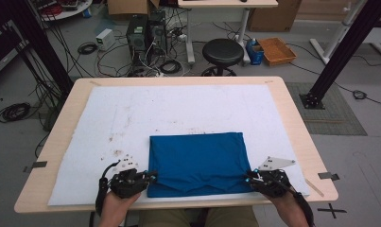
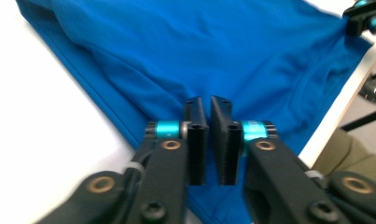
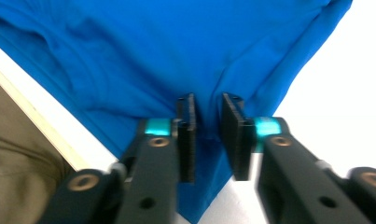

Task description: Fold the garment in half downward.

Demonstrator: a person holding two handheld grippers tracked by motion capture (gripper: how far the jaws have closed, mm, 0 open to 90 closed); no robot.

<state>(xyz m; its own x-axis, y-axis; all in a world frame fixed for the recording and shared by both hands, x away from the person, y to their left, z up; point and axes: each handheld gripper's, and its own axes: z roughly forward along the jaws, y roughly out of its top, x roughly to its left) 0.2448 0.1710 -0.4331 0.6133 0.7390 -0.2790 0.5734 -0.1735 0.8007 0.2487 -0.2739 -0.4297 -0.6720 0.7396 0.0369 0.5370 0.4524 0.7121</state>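
1. The left gripper has its jaws almost together, a thin slit left between them. They sit over the near left corner of the blue shirt, yet I cannot tell whether any cloth is pinched in that slit.
2. The right gripper stands a little wider, a clear gap between its jaws, poised over the near right corner — nothing visibly gripped.
3. Both come in low at the two near corners, which to my eye suits lifting that edge together for a fold away from the person.
4. The shirt lies flat, already folded into a rectangle, on the white mat near the table's front edge — within easy reach of both hands.
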